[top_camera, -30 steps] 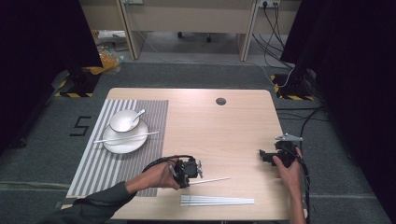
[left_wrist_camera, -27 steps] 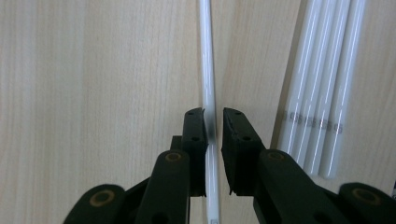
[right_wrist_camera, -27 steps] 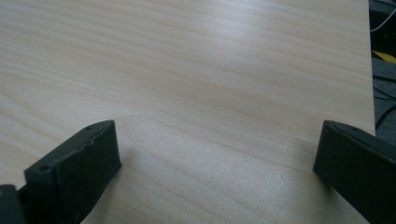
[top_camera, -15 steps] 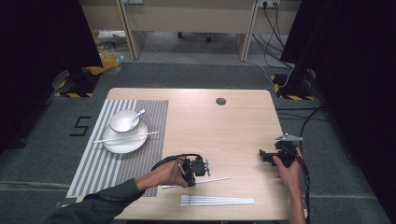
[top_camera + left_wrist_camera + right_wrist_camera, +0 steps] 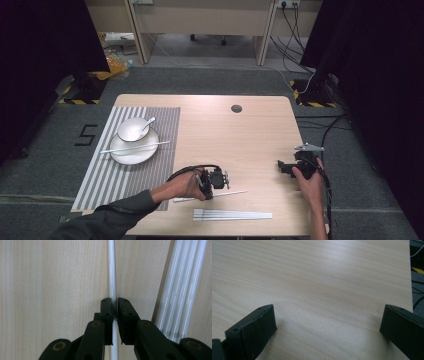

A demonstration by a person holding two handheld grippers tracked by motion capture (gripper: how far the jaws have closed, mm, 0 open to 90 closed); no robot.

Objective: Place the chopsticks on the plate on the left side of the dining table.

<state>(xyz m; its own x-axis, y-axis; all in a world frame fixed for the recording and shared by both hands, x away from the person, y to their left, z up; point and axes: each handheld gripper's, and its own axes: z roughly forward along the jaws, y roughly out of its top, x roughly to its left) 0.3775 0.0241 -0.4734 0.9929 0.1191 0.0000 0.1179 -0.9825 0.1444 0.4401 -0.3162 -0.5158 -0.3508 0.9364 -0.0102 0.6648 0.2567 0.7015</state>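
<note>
Setting-the-place work, judged partway through.

Left tool (image 5: 226, 180): jaws have just been closing and are now clenched on a single white chopstick (image 5: 111, 282). The left gripper view shows the pads pressing it from both sides, with the stick running on past the tips. In the high view that chopstick (image 5: 235, 192) lies close to the worktop's (image 5: 250, 135) front edge, roughly mid-width, slightly skewed to that edge. Cannot tell whether it is lifted clear of the surface yet.

Right tool (image 5: 283, 166): released, jaws wide apart over bare wood near the right edge, nothing between them.

Done, as things lie: striped placemat (image 5: 100, 180) along the left edge carries a plate (image 5: 125, 155), a bowl (image 5: 131, 129) with a spoon (image 5: 148, 123) on it, and one chopstick (image 5: 135, 147) laid across the plate.

Left, by my reading: carry the gripped stick over to the plate to pair it with the first. A bundle of spare chopsticks (image 5: 232, 215) sits at the front edge, just beside the gripped one, untouched.
</note>
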